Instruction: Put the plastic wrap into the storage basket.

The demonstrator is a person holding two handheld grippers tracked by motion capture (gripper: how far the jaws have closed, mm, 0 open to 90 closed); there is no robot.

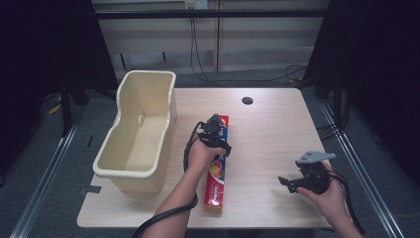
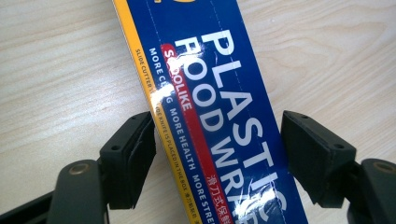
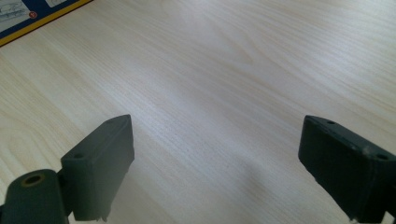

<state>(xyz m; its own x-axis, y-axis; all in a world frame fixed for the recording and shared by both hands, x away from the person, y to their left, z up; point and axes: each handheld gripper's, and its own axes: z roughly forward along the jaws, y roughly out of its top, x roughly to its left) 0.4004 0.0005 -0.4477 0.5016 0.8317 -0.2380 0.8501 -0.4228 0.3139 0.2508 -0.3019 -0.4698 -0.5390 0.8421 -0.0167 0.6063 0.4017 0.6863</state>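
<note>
While the high view looks down on a pale wooden worktop (image 1: 277,129) ringed by dark curtains and grey floor, a cream tub (image 1: 138,134) sits far left and the food wrap box (image 1: 218,168) lies lengthways mid-worktop. Left gripper view: left gripper (image 2: 217,154) straddles the box, its pads not quite touching. Right gripper view: right gripper (image 3: 215,163) gapes wide over bare wood grain.

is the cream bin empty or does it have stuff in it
Empty. In the high view the bin shows only its bare cream floor and walls; the wrap box lies on the table beside it.
</note>
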